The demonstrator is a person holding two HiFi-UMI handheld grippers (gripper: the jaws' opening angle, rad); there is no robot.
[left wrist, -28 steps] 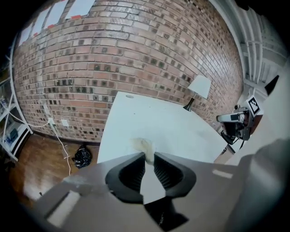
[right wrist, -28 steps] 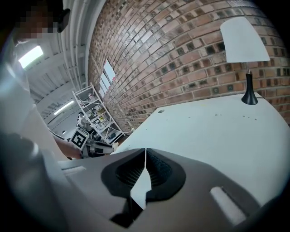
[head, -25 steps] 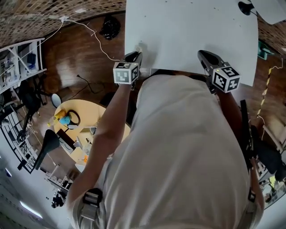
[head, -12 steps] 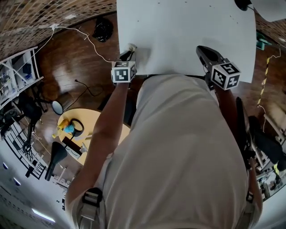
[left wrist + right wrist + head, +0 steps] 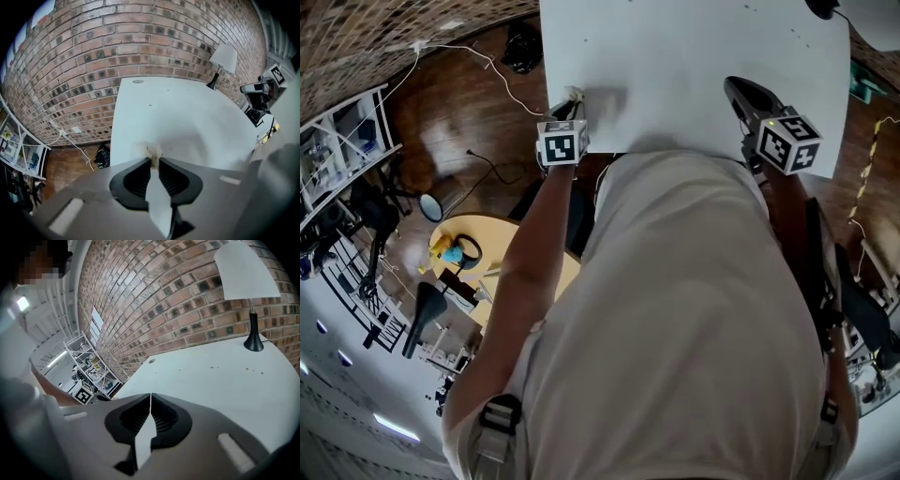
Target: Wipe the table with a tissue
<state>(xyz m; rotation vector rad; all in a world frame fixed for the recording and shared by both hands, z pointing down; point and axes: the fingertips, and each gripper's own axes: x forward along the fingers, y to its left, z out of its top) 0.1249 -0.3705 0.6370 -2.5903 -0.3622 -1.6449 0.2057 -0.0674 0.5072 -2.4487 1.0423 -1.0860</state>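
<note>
At the left, our left tool (image 5: pixel 153 160) is clenched on a small crumpled tissue (image 5: pixel 151 150), which pokes out past the tips and shows a brownish tinge. In the head view that wad sits at the near left corner of the white surface (image 5: pixel 694 66), just inside its edge, with the tool pointing steeply down at it. We judge the wiping stroke to be in hand. To do it well, we should hold the clench firm so the wad does not slip free. We should press just enough that the tissue, not the hard tips, rubs the surface. We should also sweep in overlapping passes from this corner across toward the right, minding the edge so the wad does not drop off it. Further right, our right tool (image 5: pixel 150 394) hangs above the surface with its jaws together and nothing between them; it is best kept out of the stroke's path. At the far right stands a table lamp (image 5: pixel 246 270) with a white shade, to be wiped around. We can read no brand or writing anywhere; the cubes on the tools bear only black-and-white square markers.
</note>
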